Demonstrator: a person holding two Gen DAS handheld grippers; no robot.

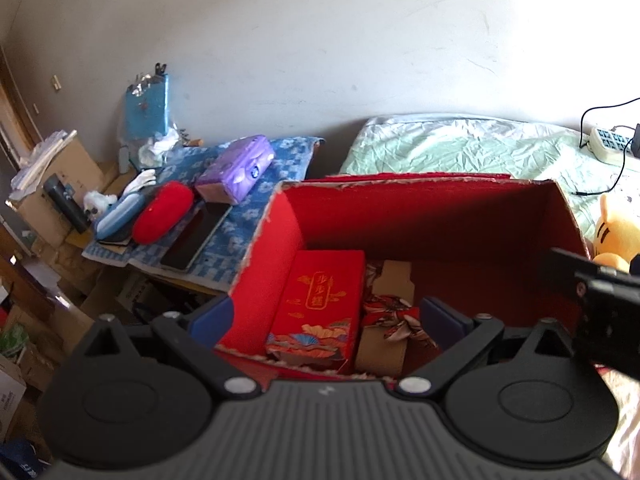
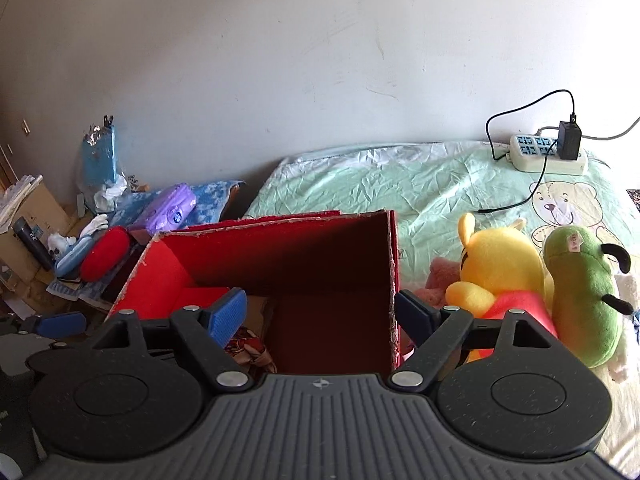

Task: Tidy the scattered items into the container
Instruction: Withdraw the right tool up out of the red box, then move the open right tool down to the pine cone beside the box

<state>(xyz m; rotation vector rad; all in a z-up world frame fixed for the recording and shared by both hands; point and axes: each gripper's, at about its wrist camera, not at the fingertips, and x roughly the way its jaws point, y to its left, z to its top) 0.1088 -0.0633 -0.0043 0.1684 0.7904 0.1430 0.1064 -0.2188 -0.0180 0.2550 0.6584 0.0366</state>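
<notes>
Where the wall meets the clutter at far left, a low stand under a blue cloth (image 1: 256, 196) carries a purple pack (image 1: 236, 170), a red pouch (image 1: 163, 212), a pale blue case (image 1: 118, 212) and a dark tablet (image 1: 196, 236), all crowded together, the pouch lying partly on the tablet. Just right of the stand sits the red box (image 1: 424, 208), open at the top, on the green sheet (image 2: 400, 176). Inside it, against the left wall, a red packet (image 1: 320, 304) with gold print stands on edge; beside it lie a brown card piece (image 1: 384, 344) and some patterned red cloth (image 1: 396, 312). Left gripper (image 1: 326, 320) hangs over the box's near left part, jaws spread wide and holding nothing, blue pads showing. Right gripper (image 2: 320, 312) hangs over the box's right half, likewise spread and empty (its right finger sits outside the box's right wall, its left one inside). Further right, on the sheet just beside the box, a yellow bear (image 2: 500, 268) in a red top leans against a green plush (image 2: 580, 292); something pink (image 2: 438, 276) shows between bear and box. Behind them, near the wall, a power strip (image 2: 548, 156) with a black adapter (image 2: 569, 140) plugged in, its cable trailing across the sheet.
</notes>
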